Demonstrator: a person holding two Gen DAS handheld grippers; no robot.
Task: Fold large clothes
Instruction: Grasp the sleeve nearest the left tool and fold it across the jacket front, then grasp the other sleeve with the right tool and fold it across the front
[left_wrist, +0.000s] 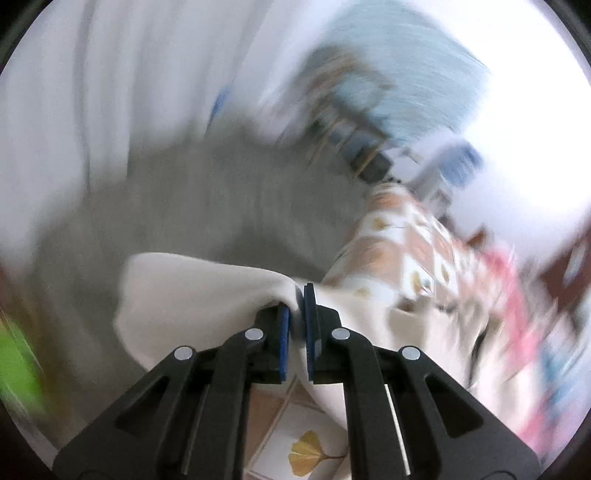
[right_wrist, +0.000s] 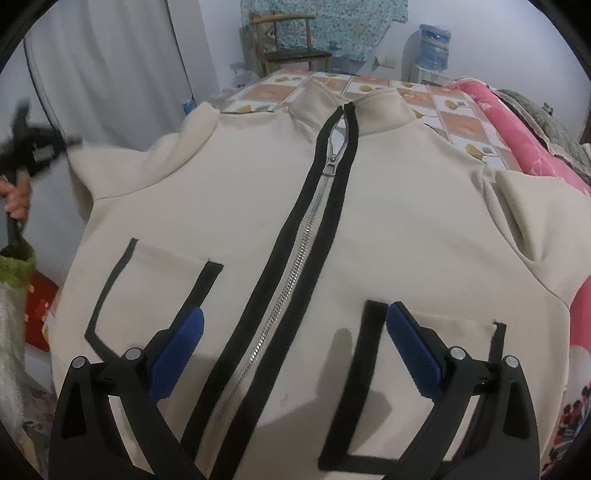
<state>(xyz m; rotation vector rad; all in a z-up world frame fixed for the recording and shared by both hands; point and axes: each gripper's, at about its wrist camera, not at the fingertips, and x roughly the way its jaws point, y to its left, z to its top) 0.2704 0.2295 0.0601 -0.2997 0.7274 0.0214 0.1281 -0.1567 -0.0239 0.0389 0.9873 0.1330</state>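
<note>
A cream zip-up jacket (right_wrist: 388, 221) with black trim and two black-edged pockets lies face up on a bed, its silver zipper (right_wrist: 295, 258) mostly closed. My right gripper (right_wrist: 295, 312) hovers open over the lower front, one blue pad above each pocket, and touches nothing. In the blurred left wrist view my left gripper (left_wrist: 298, 299) is shut on a bunched fold of the jacket's cream fabric (left_wrist: 192, 295), lifted off the bed's edge. In the right wrist view a hand (right_wrist: 18, 195) holds that tool by the jacket's left sleeve (right_wrist: 110, 170).
The bed has a sheet with tile and leaf prints (right_wrist: 458, 125). A pink blanket (right_wrist: 517, 147) lies along its right side. Beyond the bed stand a wooden chair (right_wrist: 291, 40) and a water bottle (right_wrist: 436, 44). A white curtain (right_wrist: 110, 74) hangs left; grey floor (left_wrist: 221, 184) is below.
</note>
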